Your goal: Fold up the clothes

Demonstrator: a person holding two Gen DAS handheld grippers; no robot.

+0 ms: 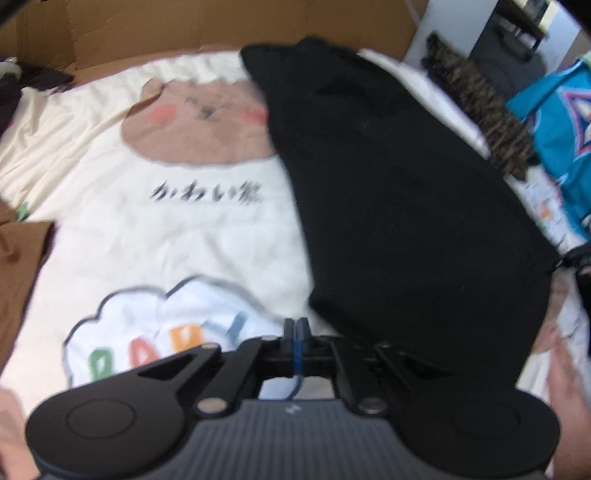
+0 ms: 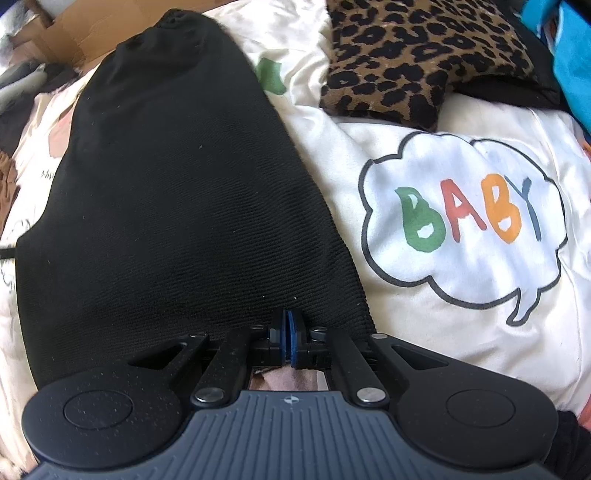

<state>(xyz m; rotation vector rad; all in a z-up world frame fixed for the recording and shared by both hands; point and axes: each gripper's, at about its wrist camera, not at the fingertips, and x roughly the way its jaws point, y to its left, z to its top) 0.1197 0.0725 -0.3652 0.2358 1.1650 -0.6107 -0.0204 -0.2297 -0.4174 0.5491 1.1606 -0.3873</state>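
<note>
Black ribbed knit garment, folded long and narrow, flat on cream bedding

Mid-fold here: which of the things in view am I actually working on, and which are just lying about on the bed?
In the job:
- black garment
- right gripper, shut on its near edge
- left gripper, shut; its grip on the cloth cannot be told

Lying about:
- leopard-print garment
- turquoise garment
- brown garment
- cardboard box
- printed bedsheet

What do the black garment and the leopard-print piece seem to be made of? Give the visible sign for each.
Black garment: likely a fine ribbed knit, matte; thin horizontal ridges show across it. Leopard-print piece: seemingly a thicker, fuzzy knit or plush; its spots have soft edges and its rim looks padded.
</note>
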